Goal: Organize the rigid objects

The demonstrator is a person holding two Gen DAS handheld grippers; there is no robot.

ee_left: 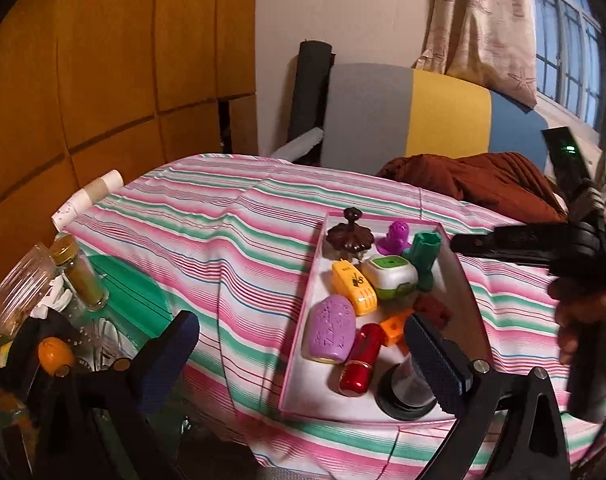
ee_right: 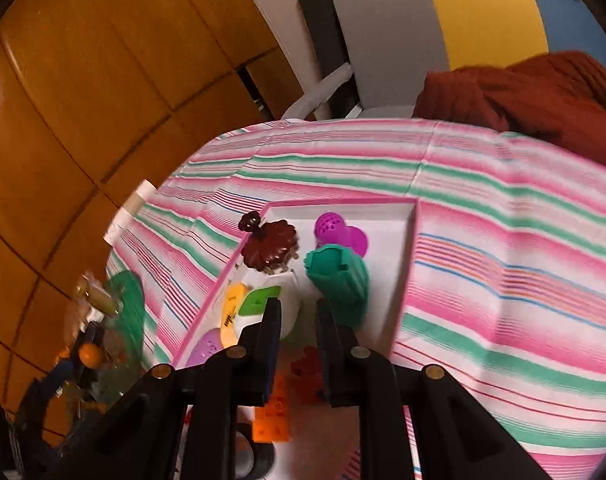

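We hold the left gripper with its ribbed fingers spread wide, empty. The right gripper hangs above the tray, fingers nearly together, empty. Smooth plastic toys fill the shallow pink-rimmed tray: a fluted green cylinder, a glossy red tube, a purple oval.

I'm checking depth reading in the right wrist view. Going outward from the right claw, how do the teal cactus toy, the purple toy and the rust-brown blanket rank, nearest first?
From the right claw:
1. Teal cactus toy, in the tray, just beyond the right fingertip.
2. Purple toy, behind the cactus, toward the tray's far wall.
3. Rust-brown blanket, off the tray, at the striped cloth's far right edge.
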